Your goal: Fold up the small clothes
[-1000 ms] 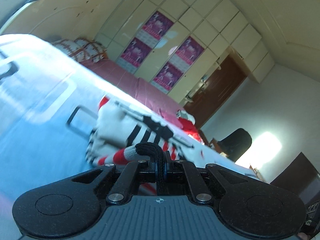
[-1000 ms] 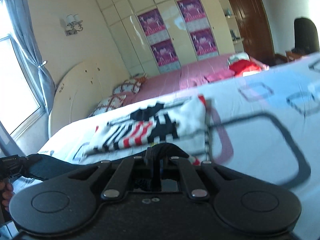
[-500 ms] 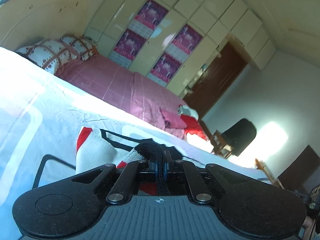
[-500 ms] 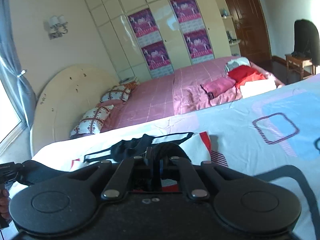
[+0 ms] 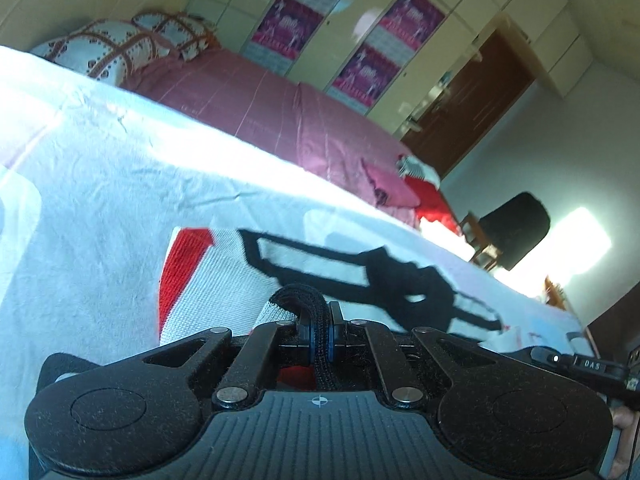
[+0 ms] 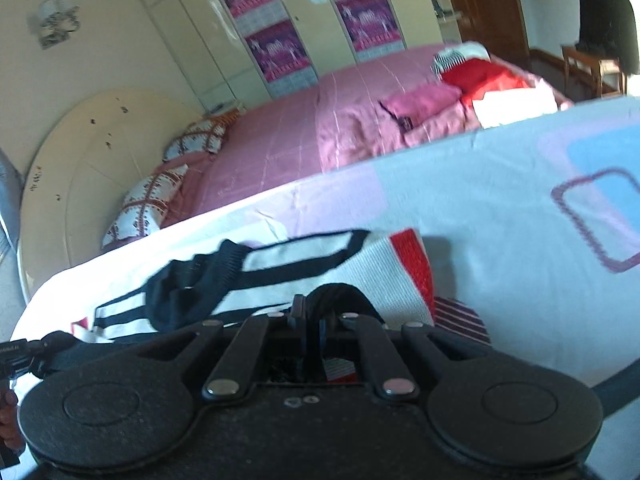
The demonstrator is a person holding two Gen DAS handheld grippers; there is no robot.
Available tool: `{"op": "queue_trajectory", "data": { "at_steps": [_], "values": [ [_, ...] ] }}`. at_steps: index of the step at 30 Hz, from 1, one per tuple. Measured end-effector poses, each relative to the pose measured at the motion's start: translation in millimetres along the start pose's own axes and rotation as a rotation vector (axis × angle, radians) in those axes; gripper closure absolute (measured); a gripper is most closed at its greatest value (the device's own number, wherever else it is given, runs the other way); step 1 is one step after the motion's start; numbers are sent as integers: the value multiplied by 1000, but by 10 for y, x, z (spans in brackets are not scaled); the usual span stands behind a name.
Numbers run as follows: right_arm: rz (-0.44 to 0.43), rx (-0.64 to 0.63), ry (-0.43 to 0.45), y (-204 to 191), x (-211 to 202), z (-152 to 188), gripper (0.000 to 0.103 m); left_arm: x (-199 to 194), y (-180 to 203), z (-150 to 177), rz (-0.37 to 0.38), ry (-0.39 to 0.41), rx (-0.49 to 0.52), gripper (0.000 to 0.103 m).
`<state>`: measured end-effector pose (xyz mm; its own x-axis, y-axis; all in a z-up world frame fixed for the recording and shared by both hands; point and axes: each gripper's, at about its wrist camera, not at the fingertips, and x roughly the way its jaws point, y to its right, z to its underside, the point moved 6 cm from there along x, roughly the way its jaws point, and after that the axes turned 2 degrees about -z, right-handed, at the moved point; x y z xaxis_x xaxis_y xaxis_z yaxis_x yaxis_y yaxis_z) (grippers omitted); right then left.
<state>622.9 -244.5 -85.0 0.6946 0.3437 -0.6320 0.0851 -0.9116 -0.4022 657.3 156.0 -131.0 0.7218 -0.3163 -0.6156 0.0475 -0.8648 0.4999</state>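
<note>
A small white knit sweater [image 5: 240, 264] with red and black bands lies on the pale patterned bedsheet [image 5: 80, 184]. My left gripper [image 5: 319, 336] is shut on a black-edged fold of the sweater at its near edge. In the right wrist view the same sweater [image 6: 328, 256] lies flat, its black collar [image 6: 192, 284] to the left. My right gripper [image 6: 314, 320] is shut on a black edge of the sweater near its red-banded corner. Both grippers sit low over the sheet.
A second bed with a pink cover [image 6: 320, 128], patterned pillows [image 6: 148, 204] and a pile of red and pink clothes [image 6: 460, 88] stands beyond. Cupboards with posters [image 5: 348, 28], a brown door [image 5: 468, 100] and a dark chair [image 5: 516, 228] line the far wall.
Both grippers have carried the held edge forward over the sweater and come down low. The striped front seen a second ago is now covered by the folded-over part.
</note>
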Motion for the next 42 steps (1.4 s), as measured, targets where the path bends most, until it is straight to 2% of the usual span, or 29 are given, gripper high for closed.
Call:
{"op": "queue_trajectory", "data": {
  "at_steps": [4,8,11,14,15,16,17,19,22,25,26,27,28,29,30,32,33,35,39,41,42],
  "values": [
    [6,33,-32,100,210,35,97,220,-120,39,-3,-36,-10,98],
    [7,44,-38,113,269,41,98,273,-141,19,9,-44,-23,98],
    [-12,77,-42,141,270,-4,91,282,-109,-15,9,-60,9,96],
    [-47,183,-9,248,182,-91,82,201,-100,-74,22,-40,23,93],
    [-31,192,27,294,134,-154,68,182,-103,-103,26,-34,21,93],
    [-3,190,69,349,91,-218,62,186,-109,-140,33,-41,17,93],
    [26,189,87,416,72,-278,59,178,-109,-185,34,-36,15,93],
    [47,216,91,536,26,-357,62,112,-88,-284,55,-6,11,93],
    [25,149,110,503,-146,-353,62,-37,-28,-339,89,50,30,92],
    [16,28,109,414,-296,-248,64,-79,-19,-253,66,27,103,88],
    [26,-26,104,393,-331,-204,64,-76,-56,-213,42,4,123,82],
    [41,-84,90,367,-333,-163,64,-64,-122,-172,9,-26,114,69],
    [54,-134,67,342,-325,-122,64,-75,-200,-151,-22,-36,103,29],
    [55,-166,42,318,-303,-84,64,-128,-285,-164,-46,0,108,13],
    [46,-187,22,299,-288,-53,64,-221,-357,-197,-65,50,111,13],
    [32,-222,12,223,-272,-29,64,-377,-453,-262,-42,91,103,16],
    [30,-246,4,182,-262,-20,64,-456,-445,-294,-36,113,154,21],
    [37,-303,-14,104,-202,0,64,-465,-346,-300,-107,80,354,40],
    [72,-424,-46,-12,-34,58,64,-308,-73,-164,-183,25,782,42],
    [80,-477,-42,-62,23,63,64,-226,18,-129,-173,31,896,42],
    [77,-502,-43,-82,53,65,64,-191,70,-115,-137,32,934,42]
  ]
}}
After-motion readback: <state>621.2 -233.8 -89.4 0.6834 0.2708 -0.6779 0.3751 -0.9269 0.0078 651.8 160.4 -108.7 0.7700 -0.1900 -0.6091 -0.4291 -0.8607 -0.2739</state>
